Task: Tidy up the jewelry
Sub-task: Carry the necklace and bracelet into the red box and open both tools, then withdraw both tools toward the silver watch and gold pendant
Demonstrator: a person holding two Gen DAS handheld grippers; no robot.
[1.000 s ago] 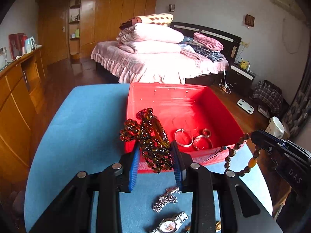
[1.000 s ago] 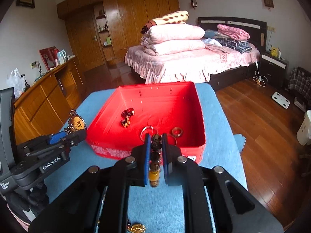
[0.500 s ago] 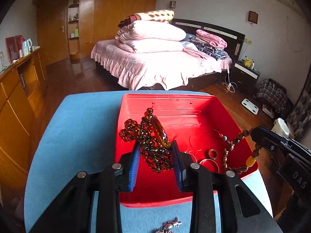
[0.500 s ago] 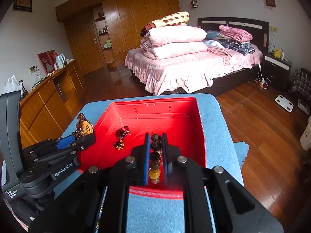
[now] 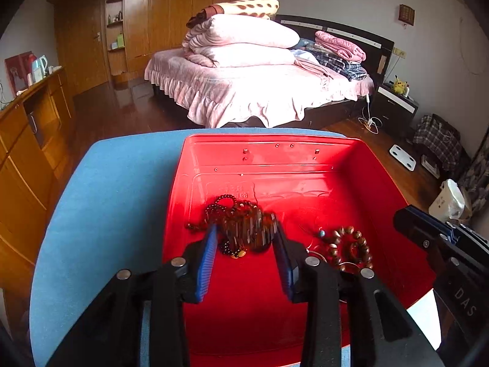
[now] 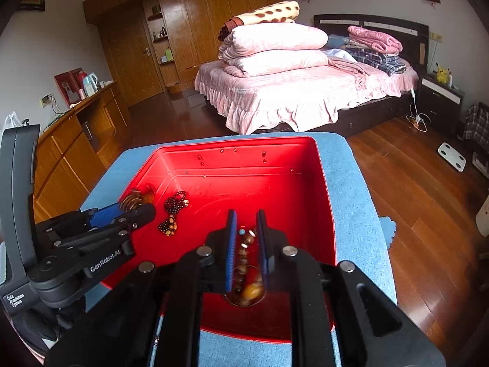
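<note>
A red plastic box (image 5: pixel 275 159) (image 6: pixel 324 189) sits on a blue-covered table. My left gripper (image 5: pixel 246 235) is open over the box; the amber bead necklace (image 5: pixel 247 229) is blurred between its fingers, dropping onto a dark bead string (image 5: pixel 220 205) (image 6: pixel 172 211). My right gripper (image 6: pixel 247 235) is open over the box's right side; the brown bead bracelet with a yellow bead (image 6: pixel 247 275) falls between its fingers. In the left wrist view that bracelet (image 5: pixel 348 244) lies on the box floor, and the right gripper (image 5: pixel 428 229) shows at right.
The blue table cover (image 5: pixel 116 183) surrounds the box. A wooden cabinet (image 5: pixel 27 134) stands at left. A bed with pink bedding (image 5: pixel 259 85) is behind. Wooden floor (image 6: pixel 412 183) lies to the right of the table edge.
Both grippers moved forward over the box and opened. The amber necklace and the brown bead bracelet left the fingers and drop into the red box.
</note>
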